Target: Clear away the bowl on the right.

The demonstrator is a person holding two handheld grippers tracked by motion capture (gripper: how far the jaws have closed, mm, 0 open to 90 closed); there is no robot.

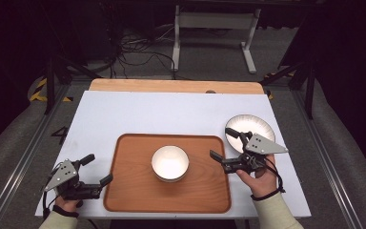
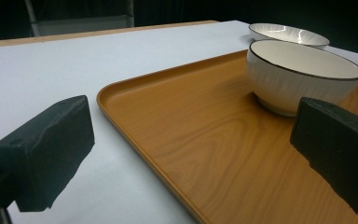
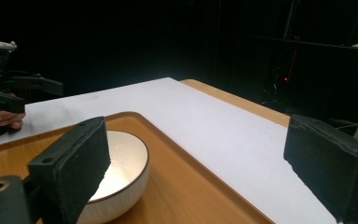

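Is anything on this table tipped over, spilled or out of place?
Nothing stands out. The bowl sits upright and empty on the wooden tray, and the plate lies flat on the white table beside it.

so the table (image 1: 124, 109) has a white top with a strip of bare wood running along its far edge, up at 12 o'clock. sitting right on it, toward 6 o'clock from the middle, is a brown wooden tray (image 1: 133, 191) with rounded corners and a low raised lip, long side running left to right. over at about 3 o'clock, just off the tray's far right corner, a white bowl (image 1: 252, 125) with a dark rim sits straight on the white surface, not on the tray
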